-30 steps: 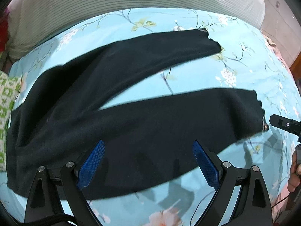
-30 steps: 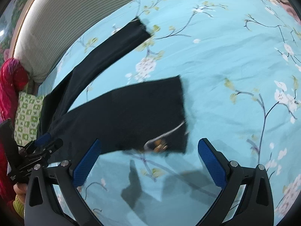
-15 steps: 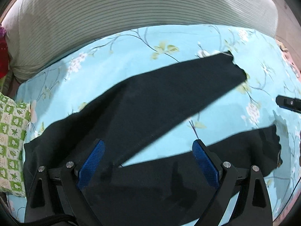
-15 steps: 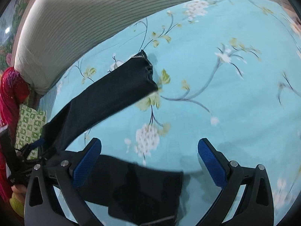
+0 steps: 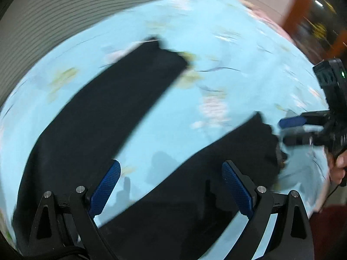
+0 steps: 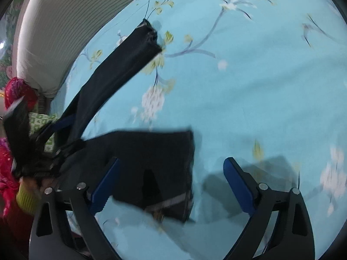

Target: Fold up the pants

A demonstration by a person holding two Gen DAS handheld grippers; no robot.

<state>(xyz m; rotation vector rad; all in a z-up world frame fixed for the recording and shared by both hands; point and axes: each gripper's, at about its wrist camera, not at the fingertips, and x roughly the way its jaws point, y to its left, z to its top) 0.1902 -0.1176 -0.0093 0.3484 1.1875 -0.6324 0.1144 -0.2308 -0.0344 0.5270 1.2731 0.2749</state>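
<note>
Black pants (image 5: pixel 104 119) lie spread on a light blue floral bedsheet (image 5: pixel 227 43), both legs splayed apart. In the left wrist view my left gripper (image 5: pixel 171 188) is open and empty above the near leg (image 5: pixel 206 173). The right gripper (image 5: pixel 297 130) shows at the right edge, beside that leg's hem. In the right wrist view my right gripper (image 6: pixel 171 186) is open and empty over the near leg's hem (image 6: pixel 164 158), which has a zipper. The far leg (image 6: pixel 121 65) stretches up left. The left gripper (image 6: pixel 43 143) shows at the left, over the pants.
A striped grey-white bolster (image 6: pixel 76 17) lies along the far edge of the bed. A green patterned cushion (image 6: pixel 40 121) and red fabric (image 6: pixel 15 91) sit at the left. Brown wooden furniture (image 5: pixel 303 17) stands past the bed's right side.
Both views have swung: the left camera turned right toward the leg hems and is motion-blurred. The right gripper dropped back over the near leg's hem. Both grippers stay open.
</note>
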